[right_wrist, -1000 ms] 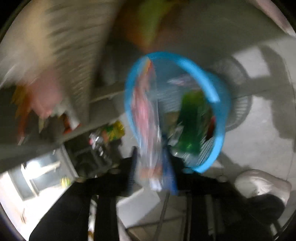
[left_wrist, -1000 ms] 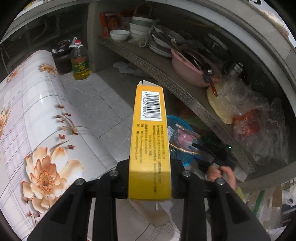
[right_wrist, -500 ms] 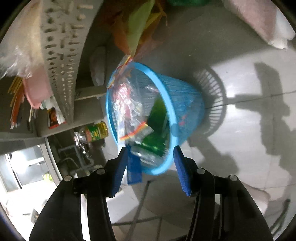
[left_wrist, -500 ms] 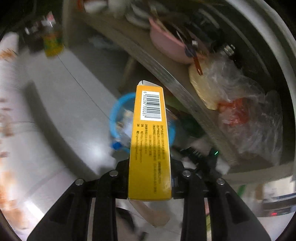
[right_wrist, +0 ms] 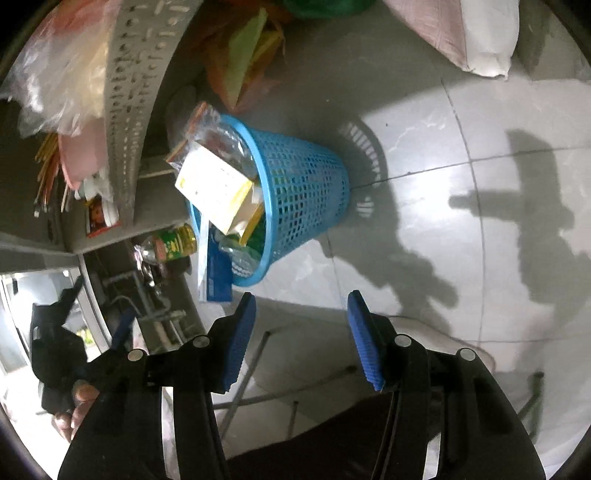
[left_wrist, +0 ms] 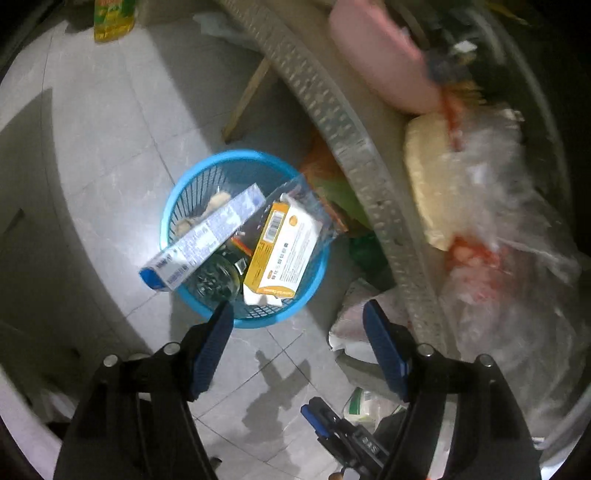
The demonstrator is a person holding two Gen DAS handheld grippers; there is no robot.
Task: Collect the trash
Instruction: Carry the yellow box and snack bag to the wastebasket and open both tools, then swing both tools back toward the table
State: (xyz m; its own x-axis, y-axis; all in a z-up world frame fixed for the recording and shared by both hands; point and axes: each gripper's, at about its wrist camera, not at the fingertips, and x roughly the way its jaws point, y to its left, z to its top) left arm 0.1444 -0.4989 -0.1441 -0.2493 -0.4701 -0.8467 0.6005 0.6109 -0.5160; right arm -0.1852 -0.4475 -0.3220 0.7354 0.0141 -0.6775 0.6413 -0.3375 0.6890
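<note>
A blue mesh basket (left_wrist: 240, 153) stands on the tiled floor below my left gripper (left_wrist: 297, 310). That gripper's jaws are opening, and nothing is between them. In the basket lie a yellow and white box (left_wrist: 284, 251), a long blue and white box (left_wrist: 207, 240), a clear plastic bag and a bottle. In the right wrist view the basket (right_wrist: 306, 184) sits ahead, with the yellow box (right_wrist: 214, 184) on top and the blue box (right_wrist: 218, 269) sticking out over the rim. My right gripper (right_wrist: 301, 299) is open and empty, a short way back from the basket.
A perforated metal shelf rail (left_wrist: 332, 110) runs just right of the basket. It carries a pink basin (left_wrist: 376, 55) and plastic bags of food (left_wrist: 498, 221). An oil bottle (left_wrist: 112, 22) stands on the floor beyond. White sacks (right_wrist: 480, 33) lie farther off.
My left gripper swung down over the basket and opened. The yellow box it held now lies in the basket. My right gripper opened and drew back from the basket.
</note>
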